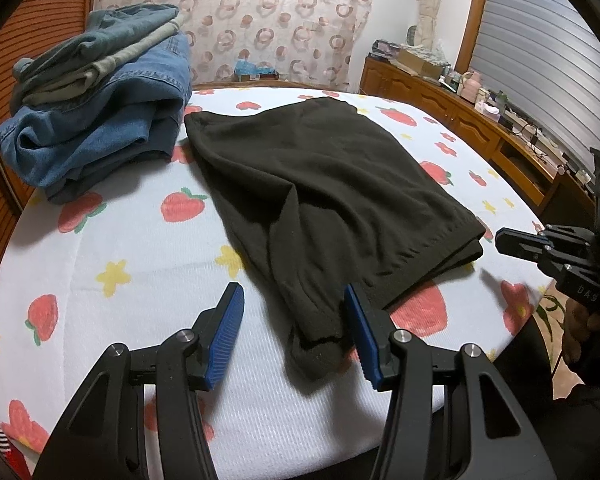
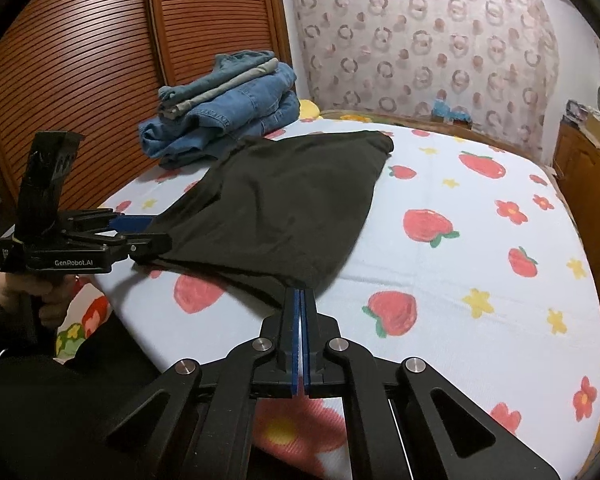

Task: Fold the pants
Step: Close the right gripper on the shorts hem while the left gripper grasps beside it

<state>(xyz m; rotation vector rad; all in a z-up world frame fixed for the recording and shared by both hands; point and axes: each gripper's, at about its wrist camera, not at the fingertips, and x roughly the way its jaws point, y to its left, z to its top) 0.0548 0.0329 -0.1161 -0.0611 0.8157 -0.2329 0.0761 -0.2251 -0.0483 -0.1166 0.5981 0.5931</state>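
Note:
Black pants lie folded flat on the strawberry-print bed sheet. My left gripper stands open around their near narrow end; the cloth touches the right blue pad and lies apart from the left one. In the right wrist view the pants stretch away from my right gripper, which is shut with its blue pads pressed together right at the near corner. From the left wrist view the right gripper shows a small gap to that corner. The left gripper has the pants' far-left corner between its fingers.
A pile of folded jeans sits at the back left of the bed. A louvred wooden door stands behind it. A cluttered wooden cabinet runs along the right side. A hand holds the left gripper's handle.

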